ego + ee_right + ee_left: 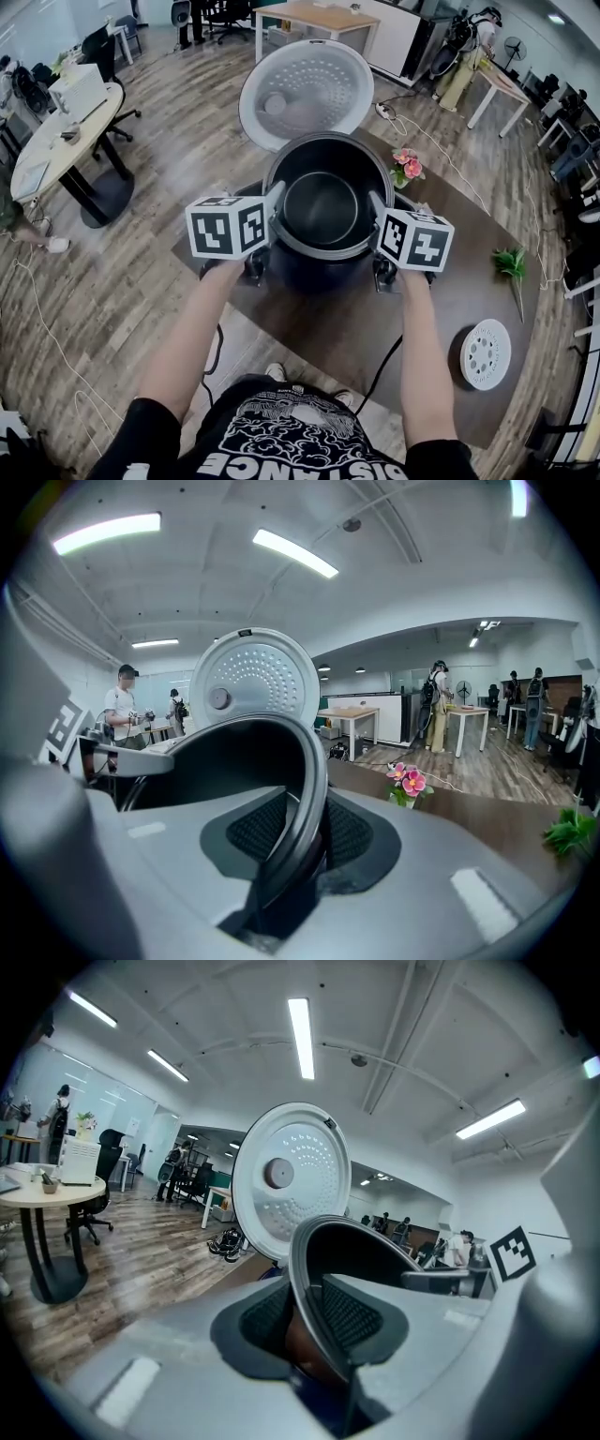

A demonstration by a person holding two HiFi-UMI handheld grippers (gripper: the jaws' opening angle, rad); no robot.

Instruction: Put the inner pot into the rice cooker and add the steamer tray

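Two grips on one inner pot (322, 208): left gripper (277, 204) on the rim at the pot's left, right gripper (376, 210) on the rim opposite. Each pair of jaws pinching the thin metal lip between ribbed pads, one pad inside the wall, one outside. Held from both sides, most likely to keep the pot level and centred over the dark rice cooker (319, 274). Pot right above the cooker's well, perhaps partly in; impossible to tell whether seated. Lid (305, 94) tipped up and back, out of the way. White perforated steamer tray (485, 353) flat on the brown desk (356, 328), well off to the right, untouched and probably next in line. Pink flowers (407, 167) just beside the cooker, a green sprig (511, 263) further right. Beyond: wood-plank floor, a round table, office chairs, strip lights overhead, people standing far off.
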